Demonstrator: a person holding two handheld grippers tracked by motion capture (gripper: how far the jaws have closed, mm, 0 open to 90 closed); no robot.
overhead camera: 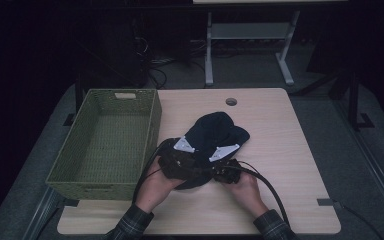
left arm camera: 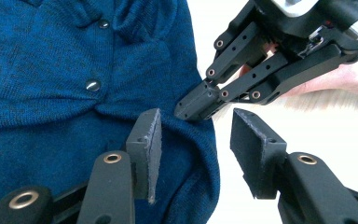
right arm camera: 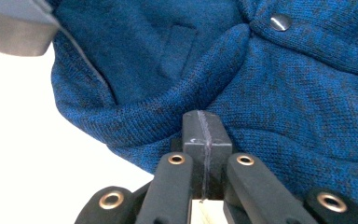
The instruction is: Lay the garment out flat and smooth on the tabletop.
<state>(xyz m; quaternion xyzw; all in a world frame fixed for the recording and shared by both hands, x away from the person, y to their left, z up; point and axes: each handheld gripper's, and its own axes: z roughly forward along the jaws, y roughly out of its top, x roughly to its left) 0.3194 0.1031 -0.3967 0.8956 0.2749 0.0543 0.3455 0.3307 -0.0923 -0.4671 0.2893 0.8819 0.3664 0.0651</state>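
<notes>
**Two grippers at a blue sweater on a wooden table**

A light wooden table [overhead camera: 280, 150] is standing in a dark room. A grey floor is lying around it. One round hole [overhead camera: 231, 102] is sitting near the table's far edge. Behind the table, one white desk frame [overhead camera: 250, 45] is standing on the floor, and some cables [overhead camera: 155, 70] are lying beside it.

One green basket [overhead camera: 110, 142] is sitting on the left part of the table. Nothing is showing inside it.

One blue sweater [overhead camera: 217, 132] is lying bunched up in the middle of the table, just right of the basket. Two shiny buttons [left arm camera: 92, 85] are showing on it in the left gripper view.

Two hands are coming in from the near edge, each in a checked sleeve [overhead camera: 130, 225]. Each hand is holding one gripper.

The left gripper [left arm camera: 196, 140] is sitting at the near edge of the sweater. Its fingers [left arm camera: 147, 144] are standing spread apart. One finger is lying over the blue cloth, and the other is over bare table. The cloth's edge is running between them, but the fingers are not squeezing it.

The right gripper [right arm camera: 205, 133] is just beside the left one. Its fingers [right arm camera: 193, 130] are pressed tight together. Their tips are right at a fold of the sweater, and I cannot tell if they are touching it. No cloth is showing between them.
</notes>
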